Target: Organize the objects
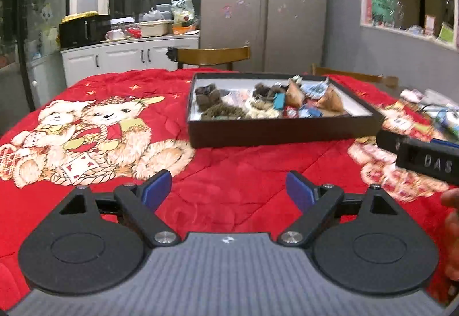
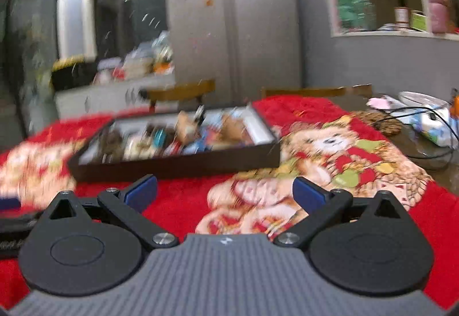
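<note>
I see both grippers, left (image 1: 228,187) and right (image 2: 225,191), spread wide, empty; the shallow dark cardboard box's (image 1: 284,131) small jumbled contents blur beyond naming.

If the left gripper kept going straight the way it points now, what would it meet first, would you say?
Probably the red blanket just ahead of the open left gripper, short of the dark box. The camera looks slightly downward, but depth is hard to judge, so the box's near wall is possible instead.
</note>
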